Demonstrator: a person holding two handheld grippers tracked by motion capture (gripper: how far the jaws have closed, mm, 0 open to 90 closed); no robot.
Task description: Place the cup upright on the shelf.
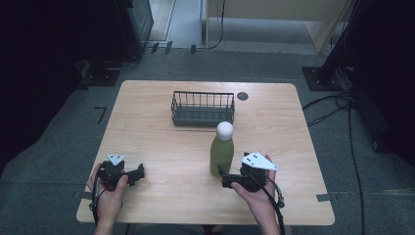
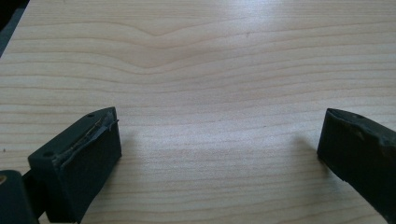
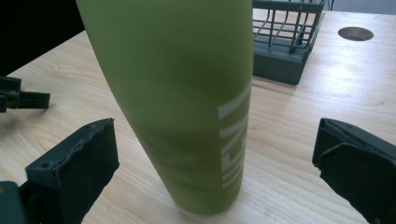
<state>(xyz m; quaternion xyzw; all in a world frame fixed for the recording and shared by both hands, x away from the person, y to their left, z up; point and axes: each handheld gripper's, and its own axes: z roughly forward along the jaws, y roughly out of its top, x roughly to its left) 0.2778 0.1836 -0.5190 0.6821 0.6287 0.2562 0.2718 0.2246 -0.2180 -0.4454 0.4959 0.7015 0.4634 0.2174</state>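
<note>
A dark wire basket [image 1: 202, 108] sits on a light wooden table [image 1: 147, 127], well beyond the tools toward the far edge. A round dark hole [image 1: 242, 96] in the tabletop lies just beside the basket's right end. Past the table, black cables [image 1: 337, 105] trail across grey floor [image 1: 58, 147].

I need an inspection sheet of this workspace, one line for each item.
Surface: wooden table, bare around the things, a round hole near the far edge.
Job's things: green bottle with white cap, upright; dark wire basket behind it, nothing seen inside.
Clutter: nothing seen.
Grippers: right tongs open, the bottle between the jaws, no contact seen; left tongs open over bare wood.
Cables: one trails from each gripper; more lie on the floor at right.
Surroundings: grey carpet, dark stands, a wooden unit behind.
</note>
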